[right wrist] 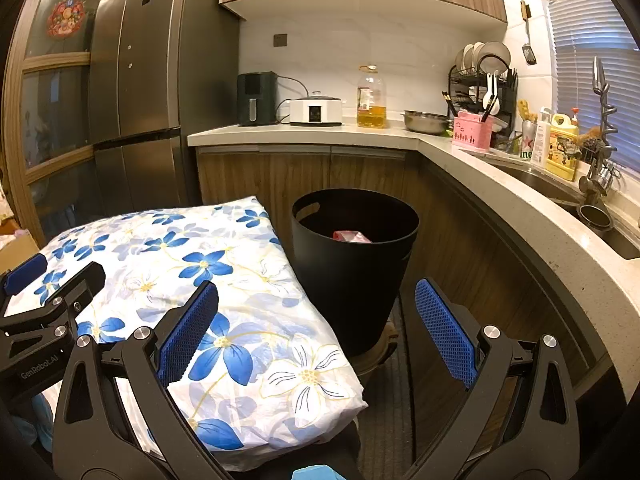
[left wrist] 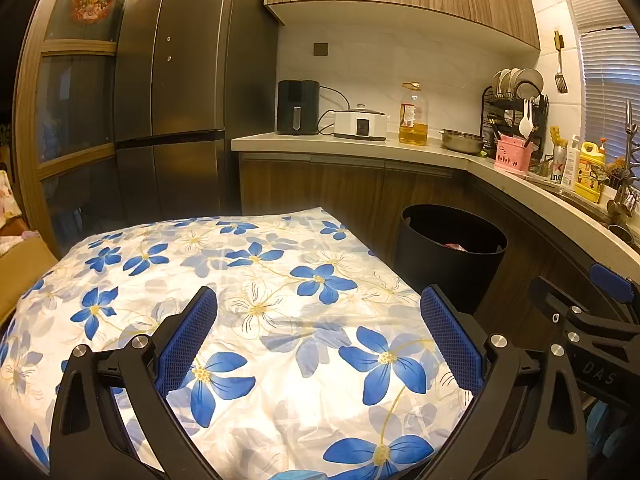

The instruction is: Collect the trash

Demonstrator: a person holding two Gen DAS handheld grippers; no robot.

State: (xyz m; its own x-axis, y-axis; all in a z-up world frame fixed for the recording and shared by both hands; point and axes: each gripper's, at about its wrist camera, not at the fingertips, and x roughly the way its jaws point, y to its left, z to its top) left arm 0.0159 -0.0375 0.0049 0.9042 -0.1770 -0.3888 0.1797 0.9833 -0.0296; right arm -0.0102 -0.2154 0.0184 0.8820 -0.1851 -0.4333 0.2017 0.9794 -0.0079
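Note:
A black round trash bin [right wrist: 352, 264] stands on the floor between the cloth-covered table and the counter cabinets; red and white trash [right wrist: 352, 236] lies inside it. The left wrist view shows the same bin [left wrist: 448, 260] beyond the table's right corner. My left gripper [left wrist: 318, 304] hovers open over the floral tablecloth [left wrist: 260, 320], nothing between its blue pads. My right gripper [right wrist: 316, 300] is open too, empty, straddling the table's right edge and the bin. The right gripper's body [left wrist: 592, 320] shows at the right of the left wrist view, and the left gripper's body [right wrist: 44, 308] at the left of the right wrist view.
An L-shaped counter [right wrist: 460, 148] carries an air fryer [right wrist: 256, 98], a cooker, an oil bottle [right wrist: 372, 98], a steel bowl, a pink caddy, a dish rack and a sink. A tall dark fridge [left wrist: 176, 80] stands behind the table. A narrow strip of floor [right wrist: 384, 420] runs beside the bin.

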